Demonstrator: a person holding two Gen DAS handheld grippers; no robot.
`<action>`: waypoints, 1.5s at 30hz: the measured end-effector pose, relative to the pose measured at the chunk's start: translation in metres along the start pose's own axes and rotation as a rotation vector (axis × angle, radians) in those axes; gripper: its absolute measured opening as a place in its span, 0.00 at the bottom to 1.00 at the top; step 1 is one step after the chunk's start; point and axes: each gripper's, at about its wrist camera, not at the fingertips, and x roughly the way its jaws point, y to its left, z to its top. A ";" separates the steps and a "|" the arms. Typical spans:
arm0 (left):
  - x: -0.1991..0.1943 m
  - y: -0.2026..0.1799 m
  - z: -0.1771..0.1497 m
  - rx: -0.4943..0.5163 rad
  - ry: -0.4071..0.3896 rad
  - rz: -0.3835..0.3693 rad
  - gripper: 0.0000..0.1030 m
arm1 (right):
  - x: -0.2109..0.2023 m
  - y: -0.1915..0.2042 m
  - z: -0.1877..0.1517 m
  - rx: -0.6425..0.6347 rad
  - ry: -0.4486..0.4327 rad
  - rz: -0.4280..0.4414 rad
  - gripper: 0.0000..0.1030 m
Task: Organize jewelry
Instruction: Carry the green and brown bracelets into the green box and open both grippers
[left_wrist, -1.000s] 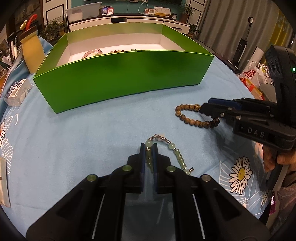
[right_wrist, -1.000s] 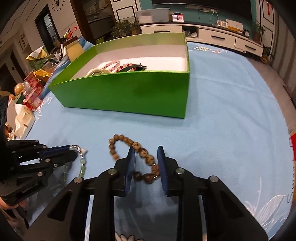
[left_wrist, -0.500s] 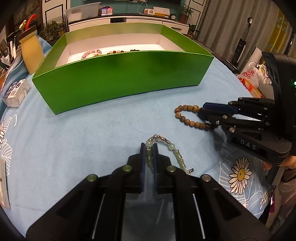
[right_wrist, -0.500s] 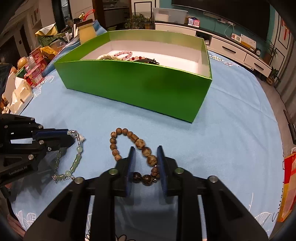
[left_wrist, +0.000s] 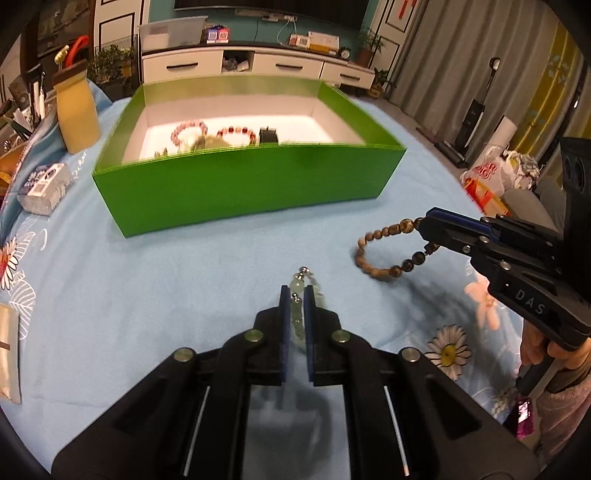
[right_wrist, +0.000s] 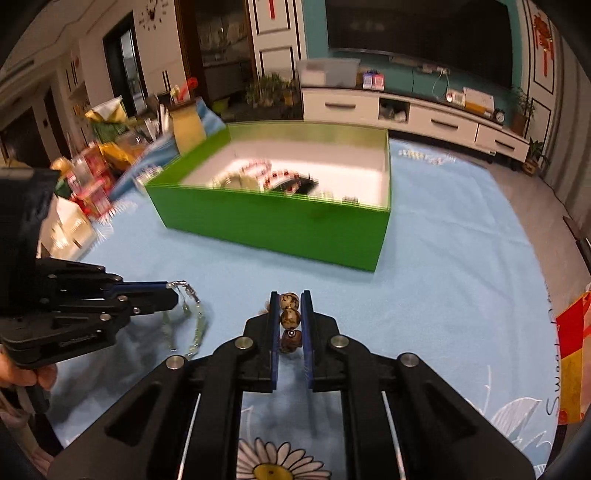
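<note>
Both tools loaded: left tool (left_wrist: 295, 295) clamped on jade bracelet (left_wrist: 300, 286), right tool (right_wrist: 290, 314) closing on wooden bead bracelet (left_wrist: 380, 254). Lift both well above the green box (left_wrist: 251, 184) wall so dangling loops don't snag, then release low inside.

Warm indoor light, fisheye-bent edges, motion blur, soft shadows underneath.

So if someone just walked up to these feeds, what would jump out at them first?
Probably the bright green box at the back of the blue floral cloth, open on top with beaded bracelets already inside. Next, the two claws in front of it, each shut on a piece of jewelry: the left claw holds a pale green bead bracelet, and the right claw, its jaws closing, grips a brown wooden bead bracelet lifted off the cloth.
</note>
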 end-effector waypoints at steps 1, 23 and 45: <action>-0.005 -0.001 0.001 -0.001 -0.010 -0.006 0.06 | -0.007 0.000 0.002 0.006 -0.016 0.005 0.10; -0.082 -0.004 0.014 -0.007 -0.138 -0.020 0.06 | -0.066 0.017 0.022 0.005 -0.141 -0.004 0.10; -0.100 -0.007 0.062 0.018 -0.202 -0.033 0.07 | -0.072 0.027 0.052 -0.035 -0.198 -0.009 0.10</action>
